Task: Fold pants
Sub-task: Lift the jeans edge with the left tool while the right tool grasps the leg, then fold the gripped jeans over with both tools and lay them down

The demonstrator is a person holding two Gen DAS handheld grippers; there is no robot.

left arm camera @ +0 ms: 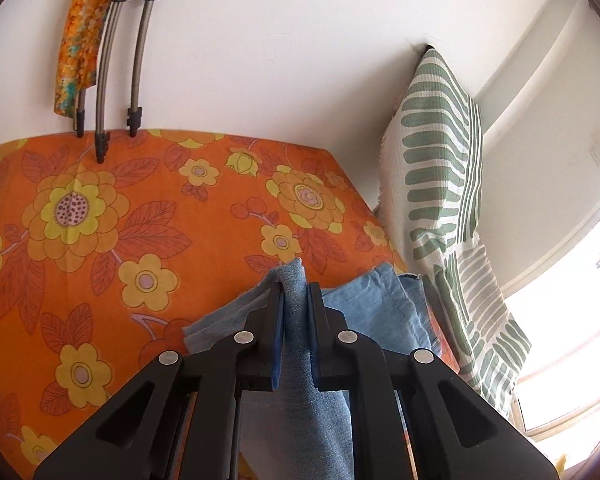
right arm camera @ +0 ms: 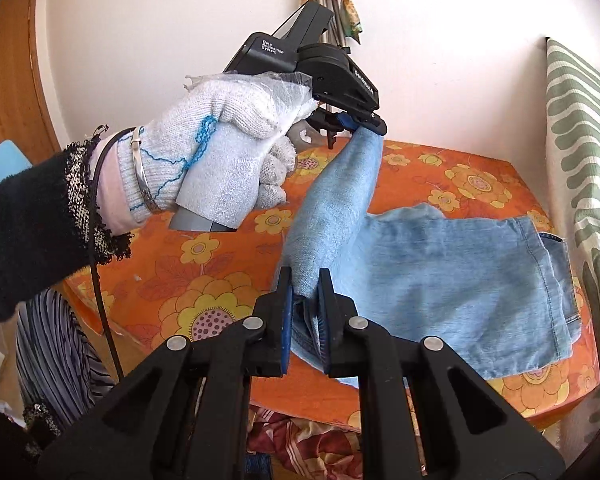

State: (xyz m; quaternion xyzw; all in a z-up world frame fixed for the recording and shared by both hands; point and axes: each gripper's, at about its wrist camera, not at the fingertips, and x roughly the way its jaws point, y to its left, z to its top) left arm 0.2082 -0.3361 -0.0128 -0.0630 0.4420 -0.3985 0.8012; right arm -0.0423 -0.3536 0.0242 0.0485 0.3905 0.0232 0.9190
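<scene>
Light blue denim pants (right arm camera: 440, 264), faded, with darker blue stitching along the seams and a deeper blue on the inner face at the hem. Bright orange floral tablecloth (left arm camera: 148, 208): yellow flowers with pale lilac centres, one centre speckled with dark dots, and rust-red outlined leaves. White textured cloth with sage-green bars and stripes (left arm camera: 440, 152), hanging at the side. Black plastic left gripper (right arm camera: 356, 124) with blue pads; black plastic right gripper (right arm camera: 306, 304), pads likewise blue, silver rivets. White knitted glove on the left hand (right arm camera: 220, 140), blue thread running through it; black fuzzy sleeve (right arm camera: 28, 232) with speckled black-and-white cuff. Wall (left arm camera: 280, 40) white. Orange-yellow patterned fabric strip (left arm camera: 88, 32) with teal flecks beside grey metal tripod legs (left arm camera: 136, 60).
</scene>
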